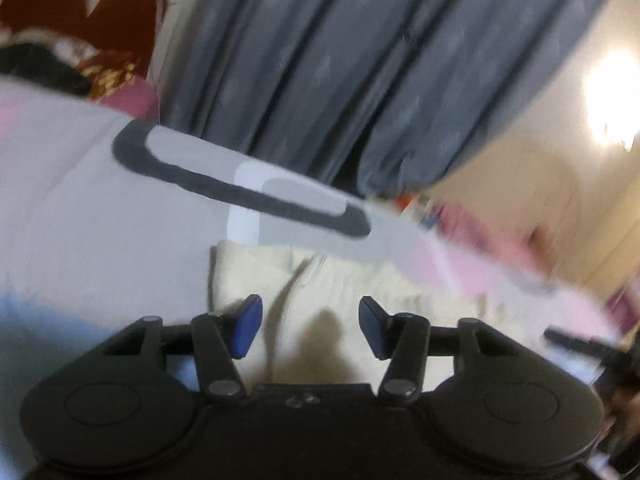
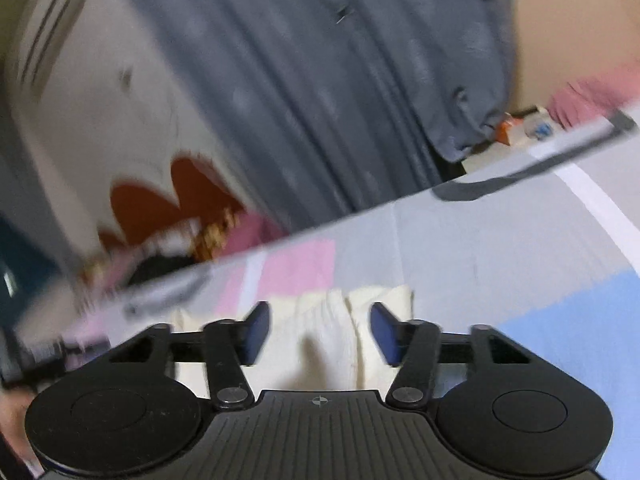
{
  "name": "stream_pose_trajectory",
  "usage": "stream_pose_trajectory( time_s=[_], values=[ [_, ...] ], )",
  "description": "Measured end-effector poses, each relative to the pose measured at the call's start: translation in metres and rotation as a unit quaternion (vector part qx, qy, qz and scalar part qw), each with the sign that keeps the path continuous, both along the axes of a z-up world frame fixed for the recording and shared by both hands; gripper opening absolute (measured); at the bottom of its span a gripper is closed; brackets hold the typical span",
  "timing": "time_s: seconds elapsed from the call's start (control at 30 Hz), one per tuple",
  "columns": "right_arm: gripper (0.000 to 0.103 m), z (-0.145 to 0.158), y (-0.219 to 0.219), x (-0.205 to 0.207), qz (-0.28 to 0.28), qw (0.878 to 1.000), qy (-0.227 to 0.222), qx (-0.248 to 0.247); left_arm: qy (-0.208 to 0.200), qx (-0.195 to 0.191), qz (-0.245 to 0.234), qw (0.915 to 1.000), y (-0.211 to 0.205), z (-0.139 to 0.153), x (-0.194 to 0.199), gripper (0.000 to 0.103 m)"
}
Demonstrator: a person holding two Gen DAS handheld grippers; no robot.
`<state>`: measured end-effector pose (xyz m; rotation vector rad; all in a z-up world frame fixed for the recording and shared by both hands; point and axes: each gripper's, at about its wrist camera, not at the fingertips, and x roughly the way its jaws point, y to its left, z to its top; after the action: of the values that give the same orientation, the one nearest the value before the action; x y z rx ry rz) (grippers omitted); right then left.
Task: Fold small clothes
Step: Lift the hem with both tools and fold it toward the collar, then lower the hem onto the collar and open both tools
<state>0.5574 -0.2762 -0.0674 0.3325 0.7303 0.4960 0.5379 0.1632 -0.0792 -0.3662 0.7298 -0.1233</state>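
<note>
My left gripper (image 1: 311, 328) stands with its blue pads (image 1: 248, 326) spread apart, nothing pinched between them, poised over the cream cloth (image 1: 360, 280) that lies rumpled on the grey, pink and blue patterned sheet (image 1: 80, 208). A grey curtain (image 1: 320, 60) hangs behind the bed. My right gripper (image 2: 320, 334) is likewise parted, its pads (image 2: 382, 334) clear of the fabric, with a bunched part of the same cream cloth (image 2: 332, 320) lying just below and between them. Both views are blurred, so I cannot tell what kind of garment it is.
</note>
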Motion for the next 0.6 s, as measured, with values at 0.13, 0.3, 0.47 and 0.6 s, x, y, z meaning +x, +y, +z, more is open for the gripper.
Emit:
stream_pose_trajectory(
  time_s=[0.13,0.3,0.47,0.6],
  values=[
    [0.04,-0.011,0.041,-0.004,0.028,0.992,-0.021,-0.125,0.007,0.063,-0.002,0.998,-0.016,-0.005,0.004,0.038],
    [0.004,-0.017,0.054,-0.014,0.04,0.987,-0.054,-0.146,-0.031,0.08,0.018,0.9961,-0.022,0.004,-0.005,0.002],
    [0.004,-0.002,0.049,-0.025,0.014,0.985,-0.115,-0.129,-0.097,0.069,0.051,0.9916,-0.022,0.016,-0.015,0.002],
    [0.004,-0.007,0.05,-0.009,0.006,0.986,-0.099,-0.134,-0.053,0.075,0.059,0.994,-0.027,0.004,0.008,0.002]
  ],
)
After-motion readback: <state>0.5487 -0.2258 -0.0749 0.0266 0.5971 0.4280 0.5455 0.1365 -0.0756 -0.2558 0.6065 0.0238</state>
